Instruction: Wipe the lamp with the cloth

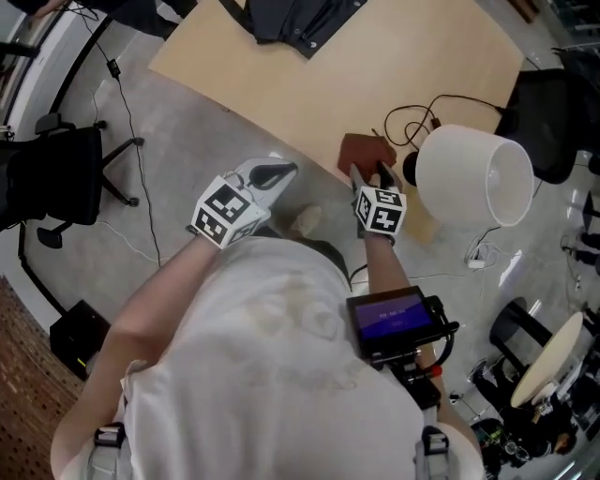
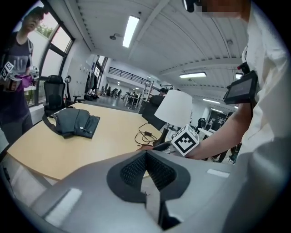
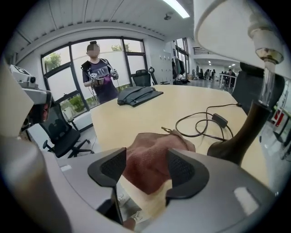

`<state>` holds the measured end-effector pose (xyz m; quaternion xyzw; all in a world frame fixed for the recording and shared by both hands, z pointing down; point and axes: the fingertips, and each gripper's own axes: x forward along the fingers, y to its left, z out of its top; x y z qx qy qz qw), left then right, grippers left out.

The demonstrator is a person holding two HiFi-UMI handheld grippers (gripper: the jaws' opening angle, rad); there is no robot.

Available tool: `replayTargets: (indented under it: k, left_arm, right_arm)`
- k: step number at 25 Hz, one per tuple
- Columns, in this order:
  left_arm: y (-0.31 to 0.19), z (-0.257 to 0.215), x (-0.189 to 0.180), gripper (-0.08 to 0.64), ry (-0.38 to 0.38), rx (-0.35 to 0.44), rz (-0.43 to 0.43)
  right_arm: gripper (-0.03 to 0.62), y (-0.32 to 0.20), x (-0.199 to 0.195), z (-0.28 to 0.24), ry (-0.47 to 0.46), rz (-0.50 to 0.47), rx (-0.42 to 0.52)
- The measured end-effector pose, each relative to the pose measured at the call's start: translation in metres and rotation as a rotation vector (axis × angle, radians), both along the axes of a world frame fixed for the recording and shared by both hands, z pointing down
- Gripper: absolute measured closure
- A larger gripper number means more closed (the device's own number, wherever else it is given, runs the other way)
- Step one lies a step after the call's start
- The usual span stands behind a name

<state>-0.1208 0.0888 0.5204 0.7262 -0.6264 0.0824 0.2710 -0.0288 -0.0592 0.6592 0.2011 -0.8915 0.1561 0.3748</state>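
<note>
A rust-brown cloth (image 1: 367, 150) lies crumpled at the near edge of the wooden table (image 1: 281, 75). My right gripper (image 1: 371, 174) stands over it, open, with the cloth (image 3: 152, 157) between its wide-spread jaws in the right gripper view (image 3: 145, 172); the pads do not squeeze it. The lamp (image 1: 473, 174) stands just right of the cloth, with a white shade and a dark base (image 3: 241, 136). My left gripper (image 1: 277, 175) hovers off the table's edge, left of the cloth. It (image 2: 146, 157) is shut with nothing in it. The lamp (image 2: 175, 107) shows beyond it.
A dark bag (image 1: 300, 23) lies at the table's far side. The lamp's black cable (image 1: 417, 117) loops behind the cloth. An office chair (image 1: 56, 178) stands on the floor at left. Another person (image 3: 97, 75) stands by the windows.
</note>
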Motion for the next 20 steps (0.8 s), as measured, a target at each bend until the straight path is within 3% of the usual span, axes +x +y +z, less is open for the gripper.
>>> replayTargets:
  k: [4,9,13,16,20]
  left_arm:
    - [0.012,0.002,-0.015,0.558,0.006,-0.002,-0.034]
    - [0.017,0.005,-0.025,0.558,0.006,-0.017,-0.052]
    - [0.02,0.007,-0.027,0.558,0.017,-0.023,-0.04]
    - [0.011,0.004,-0.023,0.558,0.021,-0.019,-0.014]
    - [-0.002,-0.004,-0.021,0.558,0.023,-0.004,0.045]
  right_arm:
    - [0.225,-0.015,-0.006,0.022,0.103,0.01,0.047]
    - [0.217,-0.03,-0.01,0.035,0.169,0.021,0.077]
    - [0.298,-0.031,-0.007,0.039,0.194,0.037,0.097]
    - [0.404,-0.034,0.004,0.033,0.187,0.055,0.095]
    - [0.463,-0.024,0.012,0.021,0.177,0.054,0.064]
